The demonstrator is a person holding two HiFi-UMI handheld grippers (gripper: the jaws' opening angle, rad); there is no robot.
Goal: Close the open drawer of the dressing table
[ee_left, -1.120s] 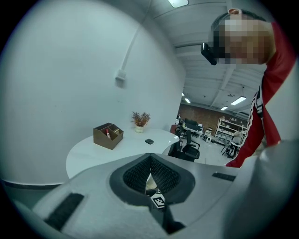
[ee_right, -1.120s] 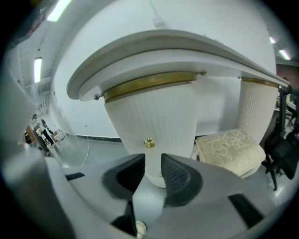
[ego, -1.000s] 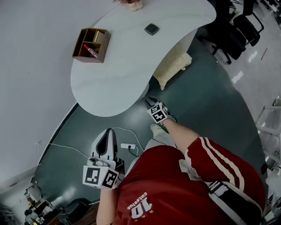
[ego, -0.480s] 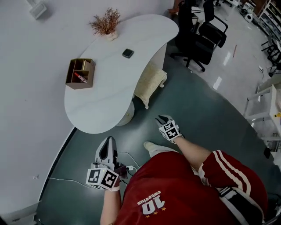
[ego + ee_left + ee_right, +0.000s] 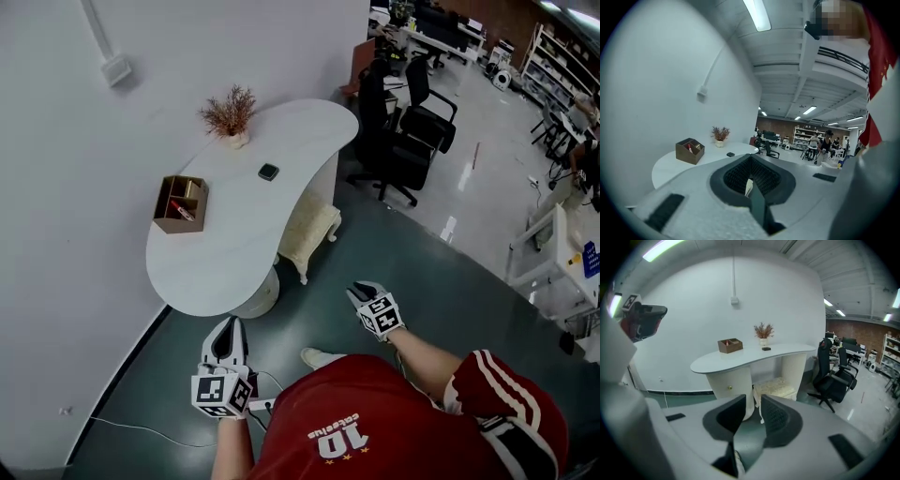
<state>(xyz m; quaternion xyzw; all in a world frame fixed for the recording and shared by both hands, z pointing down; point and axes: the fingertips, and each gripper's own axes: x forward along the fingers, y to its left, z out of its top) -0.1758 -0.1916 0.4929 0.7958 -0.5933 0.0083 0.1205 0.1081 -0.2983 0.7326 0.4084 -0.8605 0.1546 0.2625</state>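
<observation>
Tongs hang short of the dressing table (image 5: 246, 223): the left gripper (image 5: 228, 325) has its jaws pressed together on nothing, while the right gripper (image 5: 360, 292) shows a narrow, empty gap. Bare floor (image 5: 427, 272) separates both from the table. The drawer (image 5: 727, 379), in the pedestal under the table's near end, carries a brass knob (image 5: 729, 387) and already looks flush. It lies straight ahead, its travel running toward the wall (image 5: 56, 187). The left gripper appears nearer. A brown organiser (image 5: 181, 203) sits on the tabletop beyond.
</observation>
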